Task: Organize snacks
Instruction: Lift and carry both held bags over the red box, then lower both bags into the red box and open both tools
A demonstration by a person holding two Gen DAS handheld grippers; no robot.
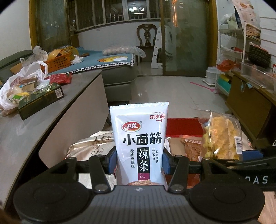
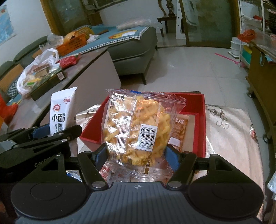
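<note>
The left gripper [image 1: 139,162] squeezes a white snack bag [image 1: 140,143]. The right gripper [image 2: 136,155] squeezes a clear bag of yellow chips [image 2: 136,127] above the red box [image 2: 201,110].

Both wrist views look forward, close over a red box [image 2: 201,110]. Each sees the other's packet and the sofa [image 1: 119,82] beyond.

floor [image 1: 172,93]: glossy pale tile | sofa [image 1: 119,75]: grey | windows [image 1: 113,12]: dark, barred
</note>
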